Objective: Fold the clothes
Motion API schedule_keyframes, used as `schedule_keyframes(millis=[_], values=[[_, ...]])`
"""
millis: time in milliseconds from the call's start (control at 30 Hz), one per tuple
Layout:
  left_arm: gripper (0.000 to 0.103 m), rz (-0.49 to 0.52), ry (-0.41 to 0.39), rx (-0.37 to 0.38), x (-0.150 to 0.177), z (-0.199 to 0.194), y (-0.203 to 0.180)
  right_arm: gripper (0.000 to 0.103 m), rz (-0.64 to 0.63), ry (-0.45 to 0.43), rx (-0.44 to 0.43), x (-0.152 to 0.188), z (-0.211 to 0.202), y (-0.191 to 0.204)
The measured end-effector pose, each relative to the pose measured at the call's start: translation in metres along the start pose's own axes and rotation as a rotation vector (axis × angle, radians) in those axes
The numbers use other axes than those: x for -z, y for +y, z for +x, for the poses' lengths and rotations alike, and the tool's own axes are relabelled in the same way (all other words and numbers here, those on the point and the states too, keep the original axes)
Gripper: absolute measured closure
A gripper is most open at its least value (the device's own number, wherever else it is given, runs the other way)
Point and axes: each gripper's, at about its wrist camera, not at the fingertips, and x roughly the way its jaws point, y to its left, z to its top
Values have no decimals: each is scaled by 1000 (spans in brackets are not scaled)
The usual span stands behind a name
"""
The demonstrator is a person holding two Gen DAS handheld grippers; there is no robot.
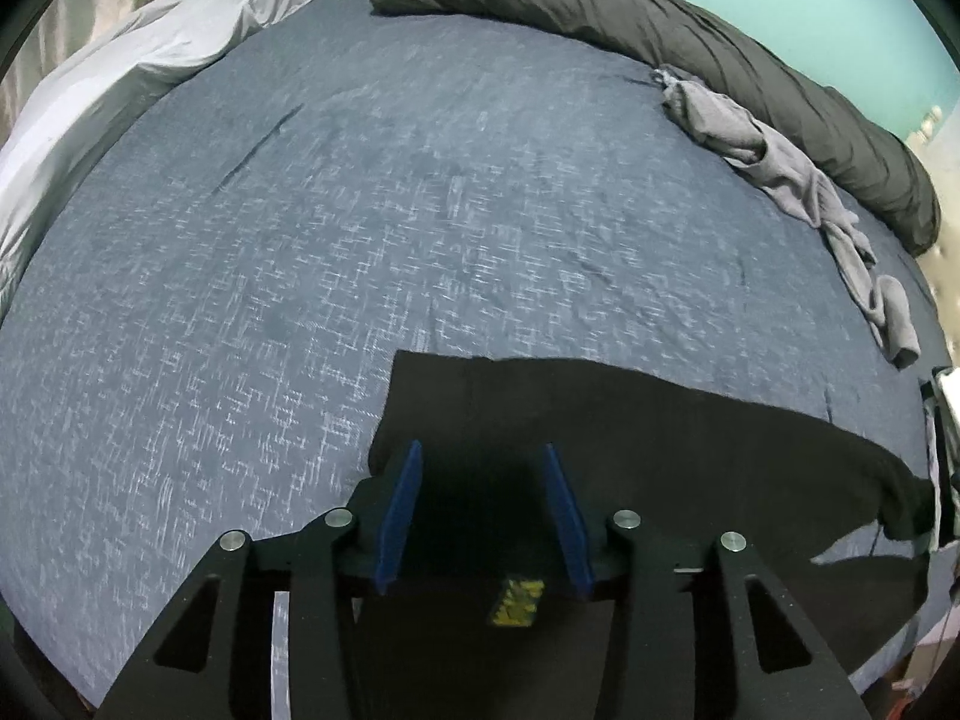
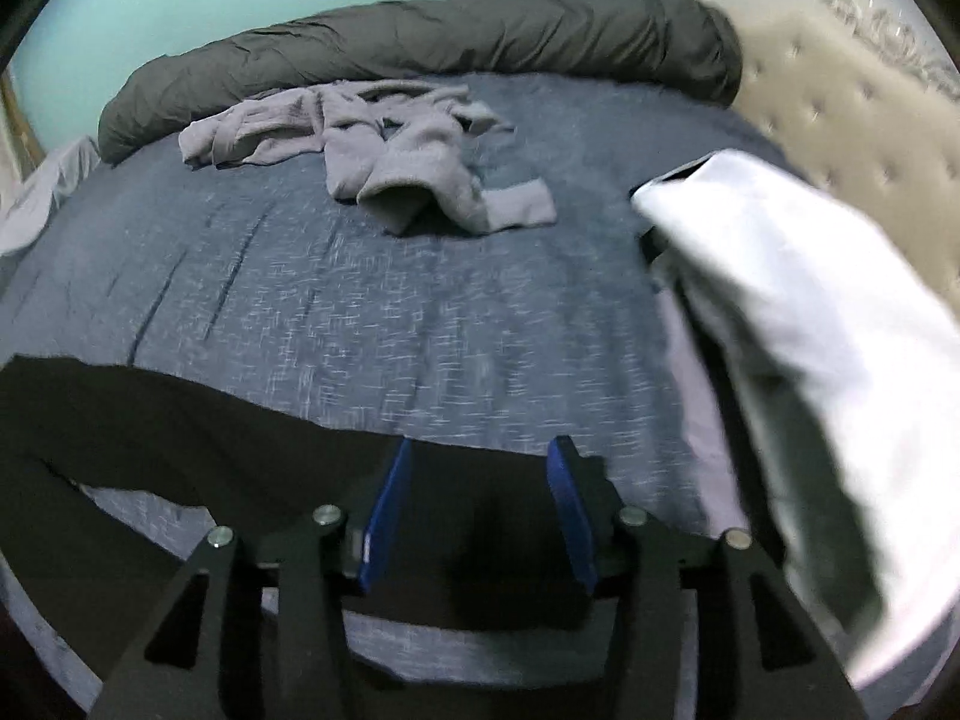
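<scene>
black garment (image 1: pixel 630 438) lies spread along the near edge of the bed (image 1: pixel 420 210), a flat dark cloth with a straight far hem and one sharp corner at about 11 o'clock from the left tongs (image 1: pixel 480 462). in the right wrist view the same cloth (image 2: pixel 180 420) runs off toward 9 o'clock from the right tongs (image 2: pixel 480 456).

both tongs stand about half open. the blue pads (image 1: pixel 402 516) of the left pair sit either side of the cloth without pressing on it, and the right pair looks the same, so neither has hold of anything; the cloth lies under and between the jaws, loose.

what could go wrong, as i judge it: the garment is thin, matte and limp, so a pull from one side alone could drag the hem crooked or bunch it. the bed cover is a speckled blue weave with some grip, which may wrinkle the cloth if it is slid rather than lifted. the pads could also pinch the cover along with the garment.

at 12 o'clock in the right view a crumpled grey garment (image 2: pixel 384 144) waits, soft and fleecy, well apart from the black one. a rolled dark duvet (image 2: pixel 420 42) lies behind it, and a smooth white pillow (image 2: pixel 810 330) sits at 2 o'clock.
</scene>
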Motion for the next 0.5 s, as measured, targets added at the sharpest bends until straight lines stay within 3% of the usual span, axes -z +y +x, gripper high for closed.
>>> schedule_keyframes(millis=[333, 500], values=[[55, -19, 37, -12, -16, 32, 11, 50, 99, 135, 28, -25, 44, -33], [53, -44, 51, -17, -20, 47, 17, 50, 40, 216, 32, -13, 69, -27]])
